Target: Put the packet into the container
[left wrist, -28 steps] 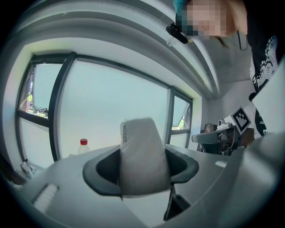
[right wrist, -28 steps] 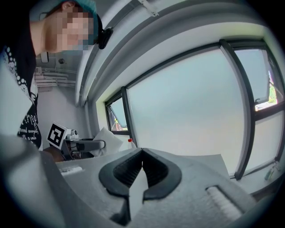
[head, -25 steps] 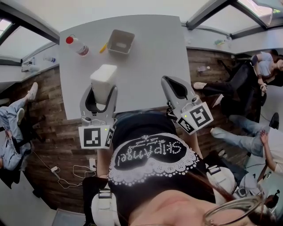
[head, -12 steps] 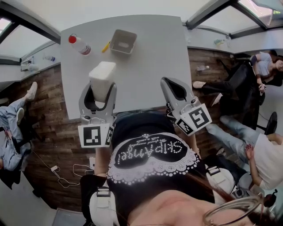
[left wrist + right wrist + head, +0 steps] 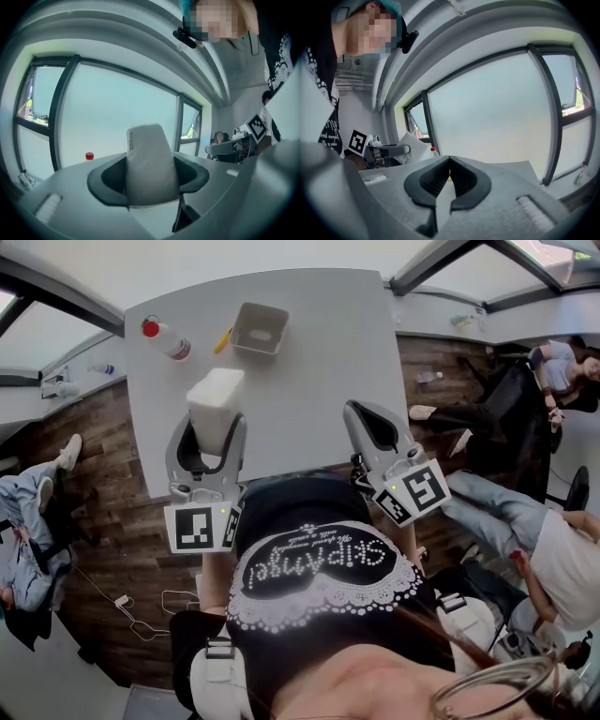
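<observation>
Little changed in the last second. Left gripper (image 5: 212, 429) stayed clamped wide on the white packet (image 5: 216, 404), over the near part of the bench (image 5: 319, 381), well short of the container (image 5: 258, 329). Right gripper (image 5: 373, 423) was closed and empty. The carry across looked still to come.

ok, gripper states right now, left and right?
Left gripper: jaws closed on the white packet.
Right gripper: jaws shut, nothing between them.
</observation>
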`<act>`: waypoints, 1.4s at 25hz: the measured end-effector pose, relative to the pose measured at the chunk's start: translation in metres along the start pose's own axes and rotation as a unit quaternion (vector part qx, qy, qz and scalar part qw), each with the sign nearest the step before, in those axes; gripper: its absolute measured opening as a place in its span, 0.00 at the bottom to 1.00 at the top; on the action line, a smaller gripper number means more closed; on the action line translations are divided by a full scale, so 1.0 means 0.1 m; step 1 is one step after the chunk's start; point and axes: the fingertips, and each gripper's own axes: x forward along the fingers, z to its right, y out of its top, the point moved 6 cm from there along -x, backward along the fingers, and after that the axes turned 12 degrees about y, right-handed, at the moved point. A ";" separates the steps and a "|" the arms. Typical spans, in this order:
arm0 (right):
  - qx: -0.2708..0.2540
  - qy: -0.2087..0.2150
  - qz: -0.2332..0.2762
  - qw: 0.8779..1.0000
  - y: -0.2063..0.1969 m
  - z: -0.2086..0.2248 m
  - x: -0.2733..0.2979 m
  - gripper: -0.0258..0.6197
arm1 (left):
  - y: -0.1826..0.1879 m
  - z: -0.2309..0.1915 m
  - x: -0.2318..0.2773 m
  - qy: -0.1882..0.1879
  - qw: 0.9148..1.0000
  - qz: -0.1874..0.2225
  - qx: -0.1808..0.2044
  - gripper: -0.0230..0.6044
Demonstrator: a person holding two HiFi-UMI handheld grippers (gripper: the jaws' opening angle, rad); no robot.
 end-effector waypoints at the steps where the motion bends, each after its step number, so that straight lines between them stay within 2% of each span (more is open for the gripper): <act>1: 0.000 0.000 0.000 1.000 0.00 0.00 0.01 0.04 | 0.00 0.00 0.01 -0.001 1.000 0.001 -0.001 0.48; 12: 0.002 0.002 -0.001 1.000 -0.01 -0.02 0.05 0.04 | -0.04 -0.06 -0.02 0.005 1.000 -0.007 -0.004 0.48; 20: 0.001 -0.008 0.002 1.000 -0.03 -0.03 0.01 0.04 | -0.03 0.00 0.03 -0.017 1.000 -0.003 0.000 0.48; 35: -0.002 -0.011 0.004 1.000 -0.01 -0.08 -0.02 0.04 | -0.03 -0.02 0.03 -0.023 1.000 -0.002 0.002 0.48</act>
